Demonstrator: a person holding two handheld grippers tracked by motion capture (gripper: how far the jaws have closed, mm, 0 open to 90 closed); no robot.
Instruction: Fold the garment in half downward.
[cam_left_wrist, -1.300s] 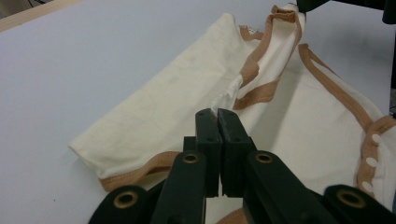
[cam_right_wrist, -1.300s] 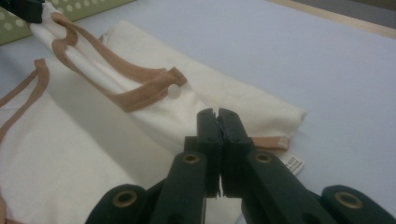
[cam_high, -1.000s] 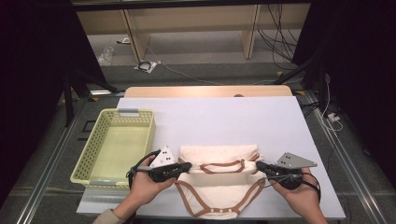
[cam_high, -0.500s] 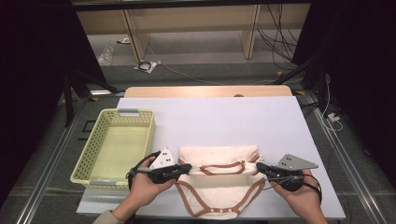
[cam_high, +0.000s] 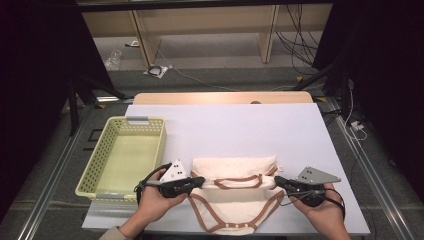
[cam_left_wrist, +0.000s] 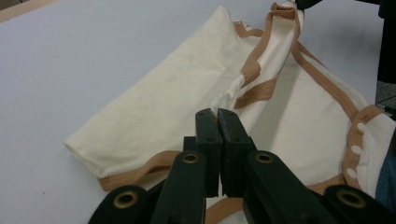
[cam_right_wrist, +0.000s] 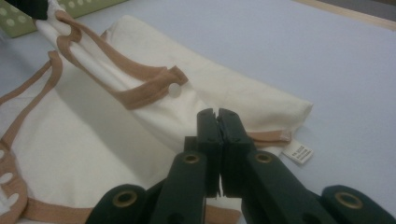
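On the near edge of the worktop (cam_high: 230, 125), the cream garment (cam_high: 235, 172) is held by both grippers, fingers clamped on its sides; its fold has been drawn slightly nearer, so folding seems underway beside the basket (cam_high: 125, 155).

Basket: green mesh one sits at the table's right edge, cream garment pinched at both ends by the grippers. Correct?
Not quite. The high view shows the basket at the table's left edge, not the right. The rest holds: the left gripper and right gripper are each shut on an end of the cream garment.
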